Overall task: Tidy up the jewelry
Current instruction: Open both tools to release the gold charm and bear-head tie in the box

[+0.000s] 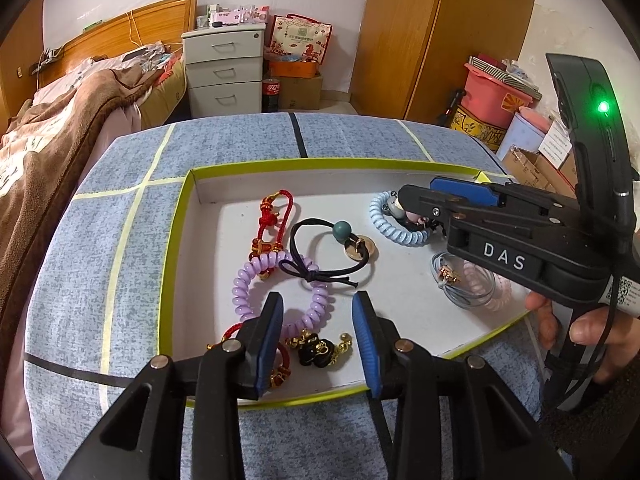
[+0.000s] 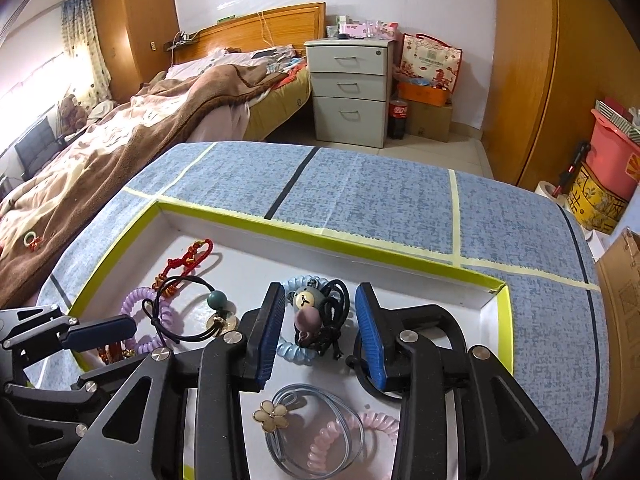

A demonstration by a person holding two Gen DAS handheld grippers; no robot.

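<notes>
A: What is seen nearest the left gripper [image 1: 318, 336]?

B: Its jaws are held apart with nothing pressed between them. Just beyond the pads a black and gold charm [image 1: 316, 350] is found, lying on the floor of the shallow white tray [image 1: 404, 312]. A red cord bracelet [image 1: 280, 364] is partly hidden behind the left pad.

A: And a little further out?

B: A purple coil hair tie [image 1: 256, 276] is crossed by a black elastic with a teal bead [image 1: 341, 229]; past these a second red knotted cord [image 1: 276, 216] is laid near the tray's far wall.

A: What of the right gripper [image 2: 320, 338]?

B: It is also spread open, gripping nothing. Below it a grey elastic with a cream flower [image 2: 271, 415] and a pink coil [image 2: 340, 436] are overlapped. Between its pads a blue coil tie with a bear charm [image 2: 303, 299] is framed, tangled with what may be a black cord; contact with the pads cannot be made out.

A: And beyond the tray?

B: The tray is set on a blue patterned tabletop [image 2: 380, 188] marked with tape lines.
</notes>
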